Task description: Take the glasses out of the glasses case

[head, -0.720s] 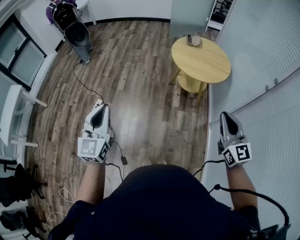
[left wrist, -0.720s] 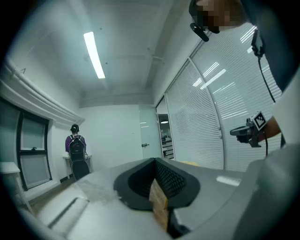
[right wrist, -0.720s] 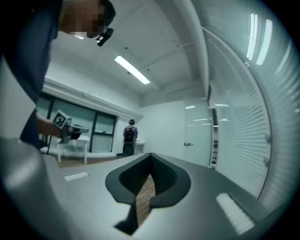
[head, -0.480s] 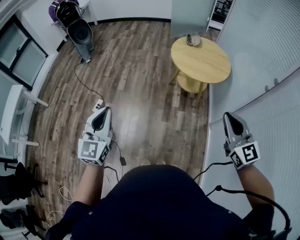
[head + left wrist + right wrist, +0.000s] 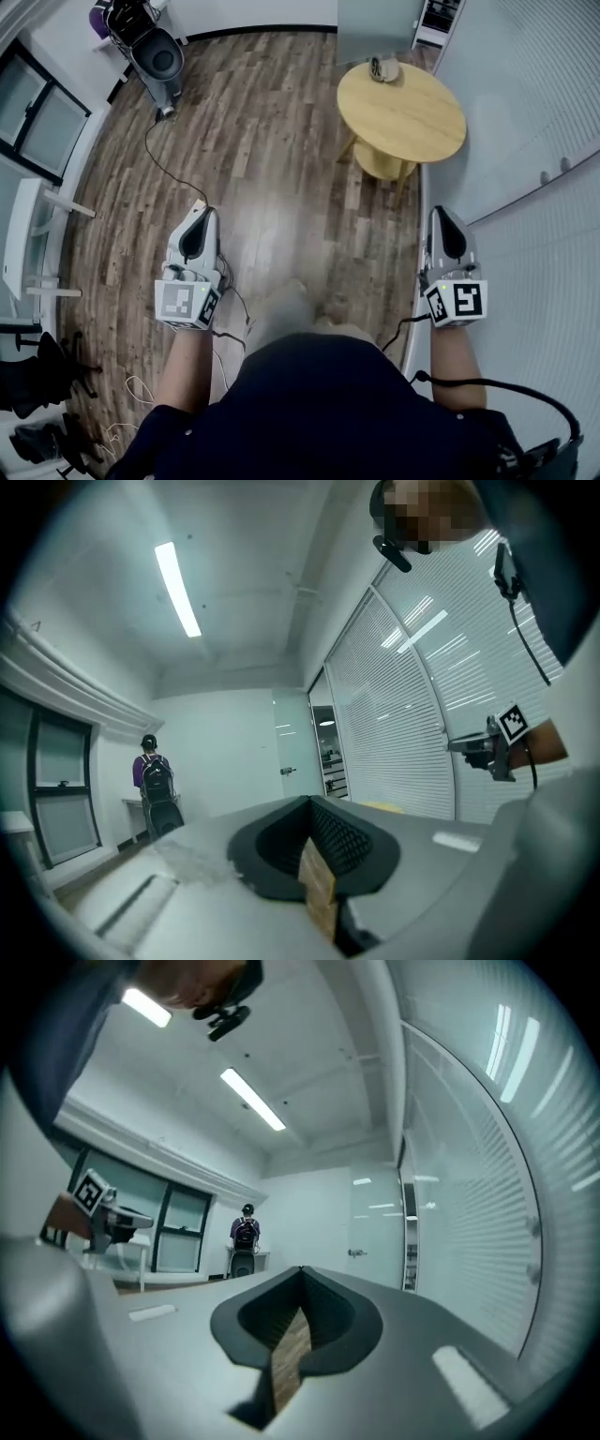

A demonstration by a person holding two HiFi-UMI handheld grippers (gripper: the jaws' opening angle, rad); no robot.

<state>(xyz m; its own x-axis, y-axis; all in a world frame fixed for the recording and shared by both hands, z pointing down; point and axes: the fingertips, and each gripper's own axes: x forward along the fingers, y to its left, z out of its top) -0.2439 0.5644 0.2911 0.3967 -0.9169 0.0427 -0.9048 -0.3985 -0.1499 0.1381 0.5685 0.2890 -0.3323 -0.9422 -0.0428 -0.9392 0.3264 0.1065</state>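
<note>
A round wooden table (image 5: 403, 108) stands ahead on the plank floor. At its far edge lies a small pale object (image 5: 382, 68), too small to tell whether it is the glasses case; no glasses show. My left gripper (image 5: 202, 214) is held at mid-height at the left, well short of the table, jaws closed together with nothing between them (image 5: 309, 801). My right gripper (image 5: 441, 214) hovers near the glass wall at the right, also shut and empty (image 5: 302, 1269). Both point forward into the room.
A glass wall with blinds (image 5: 534, 122) runs along the right, close to my right gripper. A person with a black backpack (image 5: 153, 778) stands at the far left by a white counter. A cable (image 5: 161, 159) trails over the floor, and a white desk (image 5: 23, 234) is at the left.
My right gripper has moved up and to the left, away from the glass wall. The left gripper has hardly moved. The view has shifted a little towards the table.
</note>
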